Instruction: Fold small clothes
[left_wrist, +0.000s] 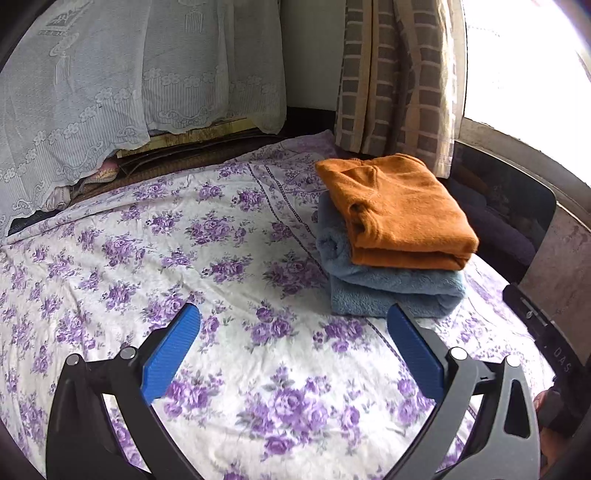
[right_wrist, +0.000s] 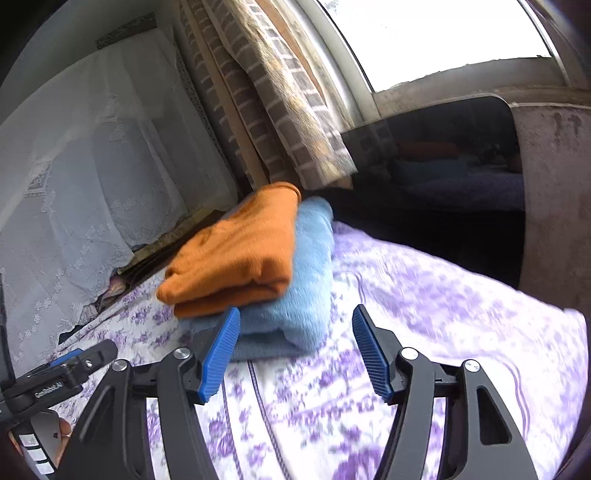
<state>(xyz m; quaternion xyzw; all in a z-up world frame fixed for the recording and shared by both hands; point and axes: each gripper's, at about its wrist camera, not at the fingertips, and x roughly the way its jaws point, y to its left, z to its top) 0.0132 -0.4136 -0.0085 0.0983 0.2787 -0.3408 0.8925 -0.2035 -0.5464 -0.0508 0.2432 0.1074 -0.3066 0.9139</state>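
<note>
On the bed, seen from the left wrist, a floral sheet (left_wrist: 110, 236) of white cloth with purple roses spreads out under the left gripper (left_wrist: 293, 317), whose blue pads stand spread wide with only sheet between them. Near the right edge of the bed lies a folded orange garment (left_wrist: 399, 210), resting on top of a folded blue fleece (left_wrist: 391, 288). Behind the stack hangs a brown checked curtain (left_wrist: 391, 74); a white lace curtain (left_wrist: 92, 92) covers the far side. At the right edge a dark part of the other tool carries the pale letters "DAS", partly cut off.

From the right wrist, the right gripper (right_wrist: 293, 325) is also spread, pinching nothing. Its left pad (right_wrist: 218, 354) sits just in front of the near edge of the blue fleece (right_wrist: 299, 295); whether it touches is unclear. The orange garment (right_wrist: 236, 254) lies on top. At lower left the left tool (right_wrist: 55, 380) bears the print "GenRobot.AI". The sheet (right_wrist: 443, 295) is blurred here.
</note>
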